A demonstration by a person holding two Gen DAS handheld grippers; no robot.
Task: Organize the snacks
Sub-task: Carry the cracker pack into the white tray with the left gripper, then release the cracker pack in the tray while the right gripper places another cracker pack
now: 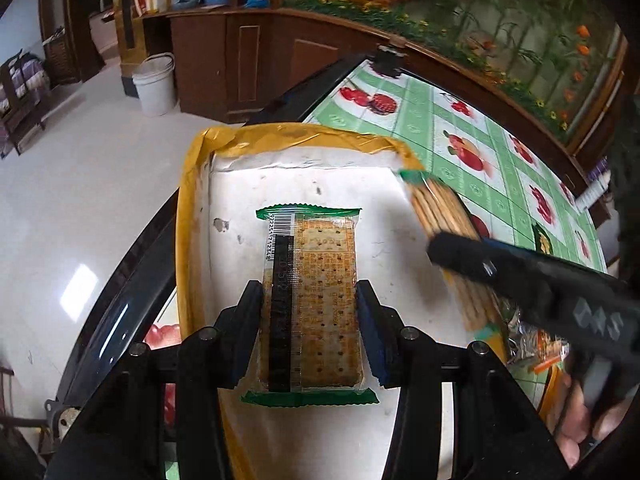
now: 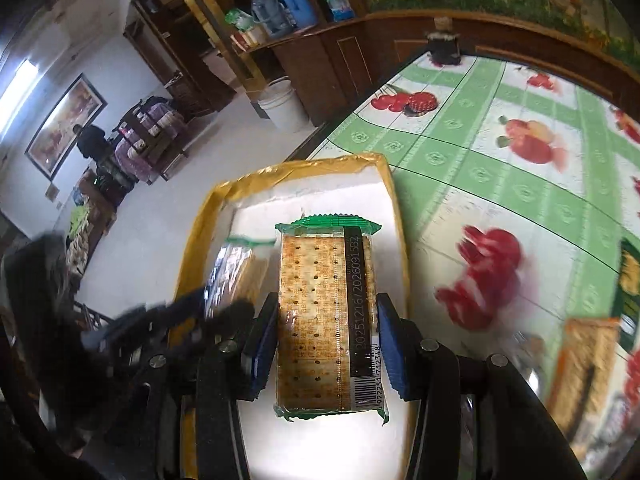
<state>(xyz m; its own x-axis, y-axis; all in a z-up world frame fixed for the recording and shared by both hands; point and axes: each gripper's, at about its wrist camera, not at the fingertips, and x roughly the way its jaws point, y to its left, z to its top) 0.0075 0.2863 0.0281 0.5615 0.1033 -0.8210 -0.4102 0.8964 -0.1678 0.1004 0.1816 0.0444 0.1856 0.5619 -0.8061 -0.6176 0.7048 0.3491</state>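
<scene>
Both grippers have a pack each. The left gripper [image 1: 308, 304] is clamped on a cracker pack [image 1: 310, 300] with green crimped ends, blue pads pressing its long sides, barcode end pointing away from the jaws. The right gripper [image 2: 326, 340] is clamped the same way on a second cracker pack [image 2: 328, 320], this one with the barcode end nearest the jaws and a black date strip down its right side.

Under both sets of jaws sits a white tray [image 1: 312, 176] with yellow tape round its rim, and both packs hang above its floor. From the left wrist, the right gripper's pack shows to the right of the jaws, over the tray's right edge. From the right wrist, the left gripper's pack is a blur just left of the jaws.

Further right of the jaws is the table's green-checked cloth [image 2: 480, 152] with fruit prints. More snack packs [image 2: 588, 364] lie there, pretty blurry. Ahead of the tray, on the floor, stands a white bucket [image 1: 154, 84].
</scene>
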